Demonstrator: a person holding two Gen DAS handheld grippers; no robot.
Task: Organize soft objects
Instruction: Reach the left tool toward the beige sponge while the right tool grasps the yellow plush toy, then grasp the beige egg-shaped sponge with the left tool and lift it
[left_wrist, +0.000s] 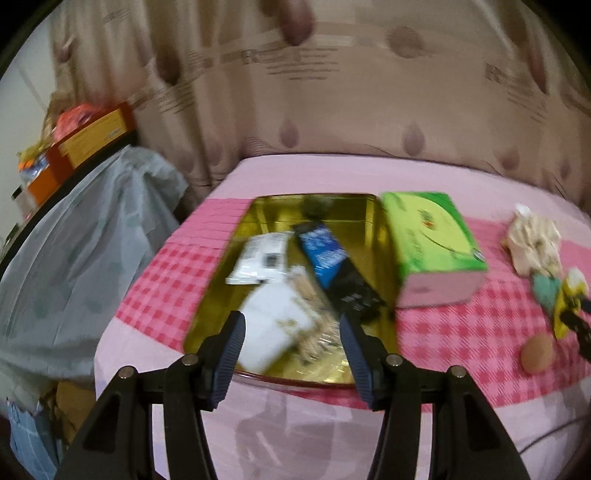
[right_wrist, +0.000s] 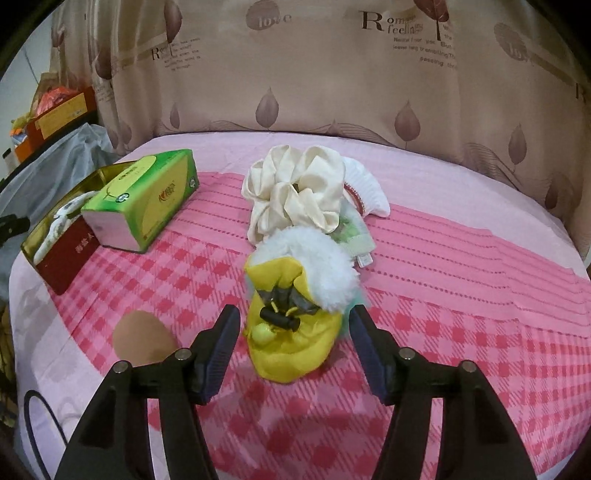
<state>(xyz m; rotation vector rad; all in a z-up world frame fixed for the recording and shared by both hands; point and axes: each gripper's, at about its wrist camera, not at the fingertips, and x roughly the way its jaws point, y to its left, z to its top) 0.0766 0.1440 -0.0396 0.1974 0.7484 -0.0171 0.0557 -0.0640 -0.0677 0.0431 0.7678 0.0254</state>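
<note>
A gold tin box lies on the pink checked cloth and holds white packets, a blue-and-black pouch and a white item. My left gripper is open just above the tin's near end, empty. My right gripper is open on either side of a yellow drawstring pouch with a white fluffy ball behind it. A cream scrunchie and a white sock lie further back.
A green tissue pack sits right of the tin, and shows in the right wrist view. A tan egg-shaped sponge lies at the near left. A curtain hangs behind. A grey plastic-covered pile and boxes stand left of the table.
</note>
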